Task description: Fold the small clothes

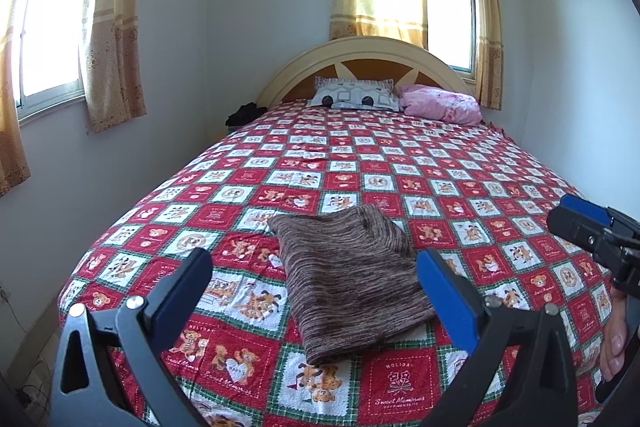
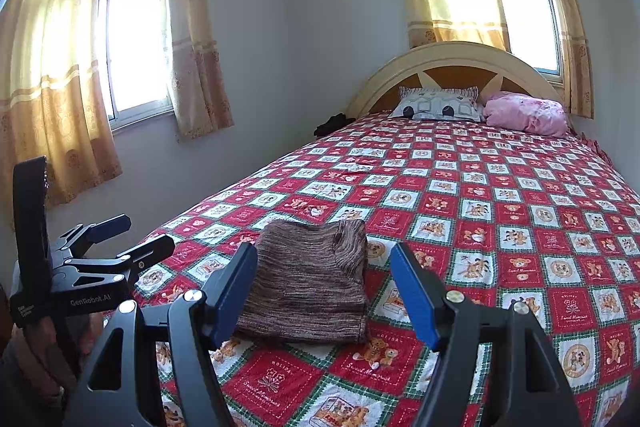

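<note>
A brown striped knit garment (image 1: pixel 350 277) lies folded into a compact rectangle near the foot of the bed; it also shows in the right wrist view (image 2: pixel 310 281). My left gripper (image 1: pixel 316 267) is open and empty, held above the bed just short of the garment. It appears at the left of the right wrist view (image 2: pixel 142 237), open. My right gripper (image 2: pixel 324 259) is open and empty, also held short of the garment. It appears at the right edge of the left wrist view (image 1: pixel 576 217).
The bed has a red, white and green checked bedspread (image 1: pixel 400 163) with teddy bear prints. A grey patterned pillow (image 1: pixel 354 95) and a pink pillow (image 1: pixel 442 103) lie by the headboard (image 1: pixel 360 55). Curtained windows are behind and to the left. A dark item (image 1: pixel 244 113) sits beside the bed.
</note>
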